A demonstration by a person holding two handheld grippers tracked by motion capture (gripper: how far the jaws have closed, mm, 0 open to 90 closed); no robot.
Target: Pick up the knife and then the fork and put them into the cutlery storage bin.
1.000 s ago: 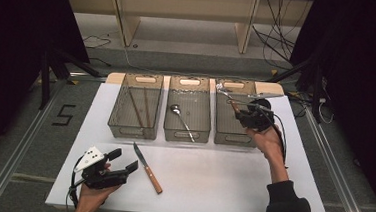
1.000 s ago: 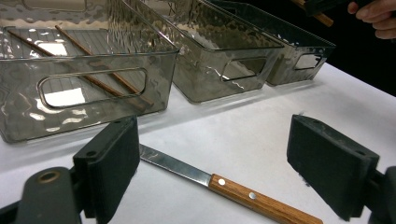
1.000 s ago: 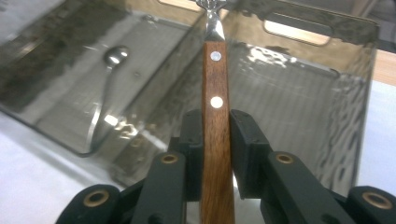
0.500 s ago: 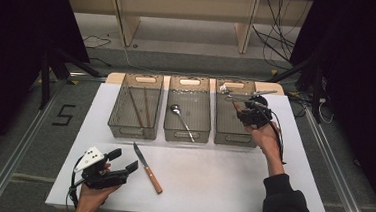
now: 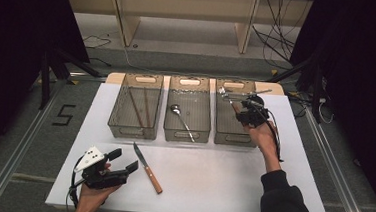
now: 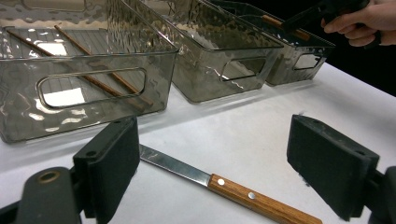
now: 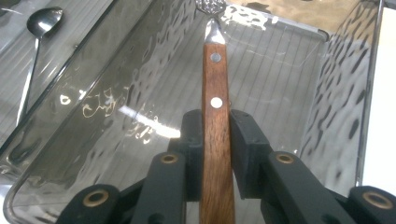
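Over the right-hand bin (image 5: 233,111), the right gripper (image 5: 245,108) is clenched on a wooden-handled piece of cutlery (image 7: 215,116), its jaws pressing the handle from both sides in the right gripper view, with the metal end pointing away toward the bin's far wall. From the shape of that end it looks like a fork, though the tip is blurred. Compared with a second ago, this gripper has shifted only slightly over the bin, and the utensil now lies nearly level above the rim in the high view rather than angled; it is held above the bin floor, not resting on it. I judge that the drop into this bin is close: the piece is already inside the bin's outline, so lowering and releasing would finish it. The left gripper (image 5: 116,167) has stayed put near the front edge of the table (image 5: 210,183), released, with its jaws standing wide apart on either side of the knife (image 6: 219,179), which lies flat on the table just ahead of it, blade toward the bins. The knife has not moved. The middle bin (image 5: 188,108) holds a spoon (image 5: 182,120), and the left bin (image 5: 136,107) holds chopsticks (image 5: 140,107), so sorting appears to leave the knife as the last loose item.
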